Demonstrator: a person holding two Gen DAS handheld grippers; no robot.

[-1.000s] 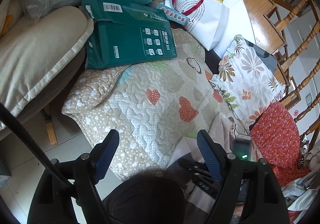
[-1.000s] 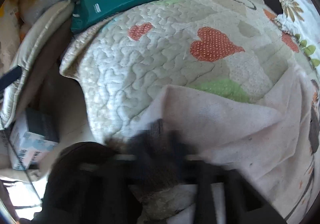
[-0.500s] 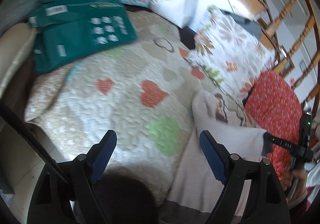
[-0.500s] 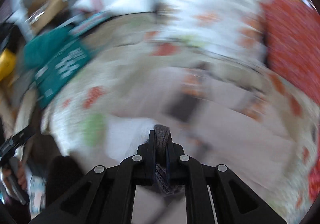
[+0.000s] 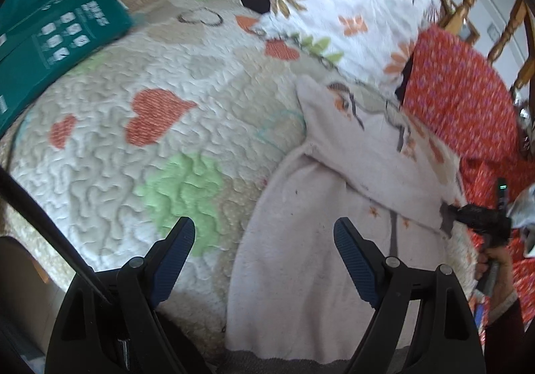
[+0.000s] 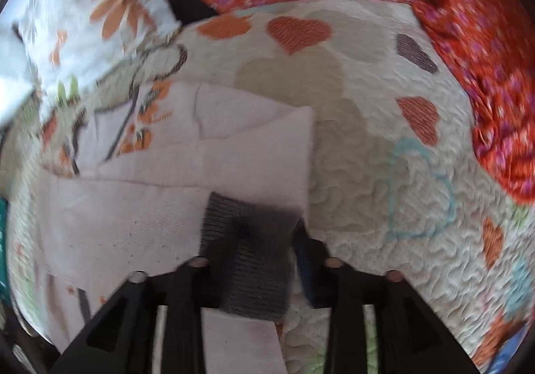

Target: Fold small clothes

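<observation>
**Item: small pale garment, sleeve mid-fold**

Quilted heart-print cover (image 5: 140, 146) serves as folding surface. On it we lay the pale garment (image 5: 301, 273). Our right gripper (image 6: 264, 260) pinches its grey cuff (image 6: 247, 240), drawing the sleeve across the body. Our left gripper (image 5: 264, 250) hovers above, jaws wide, holding nothing.

My pads (image 5: 174, 253): ribbed blue rubber, matt black plastic frame. Garment (image 5: 301, 240): soft pale knit, grey ribbed cuff (image 6: 247, 240). Quilt (image 5: 150, 139): stitched cotton, puckered.
</observation>
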